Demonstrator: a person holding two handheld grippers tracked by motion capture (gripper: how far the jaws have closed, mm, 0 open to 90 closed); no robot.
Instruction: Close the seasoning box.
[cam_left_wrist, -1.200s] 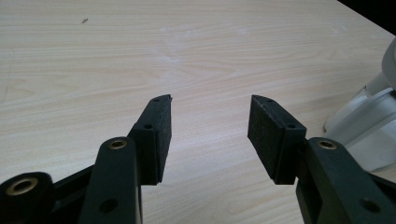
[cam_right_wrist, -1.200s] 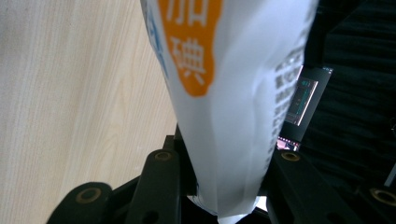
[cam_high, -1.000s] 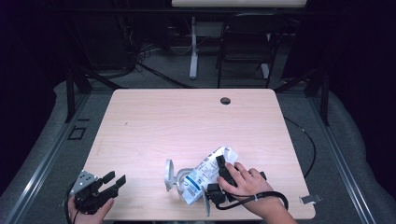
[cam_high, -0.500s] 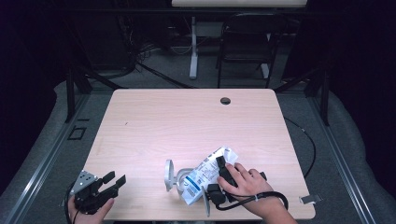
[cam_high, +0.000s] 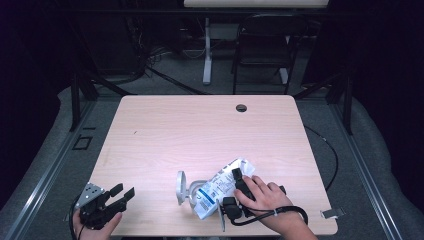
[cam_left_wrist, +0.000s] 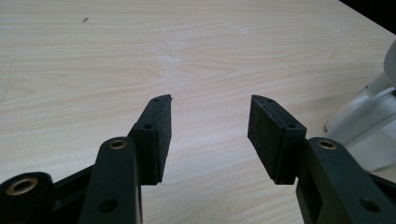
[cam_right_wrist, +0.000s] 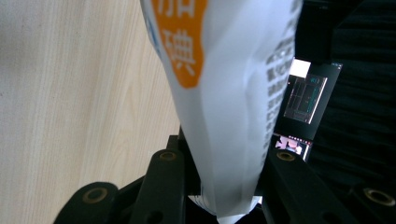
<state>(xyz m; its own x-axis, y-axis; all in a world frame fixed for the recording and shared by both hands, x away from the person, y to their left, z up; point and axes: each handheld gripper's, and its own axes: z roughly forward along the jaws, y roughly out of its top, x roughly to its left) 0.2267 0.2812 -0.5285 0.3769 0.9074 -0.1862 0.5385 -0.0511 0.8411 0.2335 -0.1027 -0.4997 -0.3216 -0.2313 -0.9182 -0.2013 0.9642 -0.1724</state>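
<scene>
Right gripper (cam_high: 235, 190) pinching a white bag (cam_high: 220, 186) at the table's (cam_high: 200, 130) near edge.

The pads were hidden behind the bag in the right gripper view; its jaws had just been closing on it. The bag's mouth was blurred; whether it was open could not be told. It lay against a clear container (cam_high: 187, 189), contents unclear. The left gripper (cam_high: 122, 195) stood apart, jaws spread, empty.

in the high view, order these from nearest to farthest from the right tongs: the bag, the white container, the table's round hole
1. Bag: white and blue, pinched in the right tongs, at the near edge.
2. White container: just left of the bag, lying on its side.
3. Round hole: far edge of the table.
</scene>
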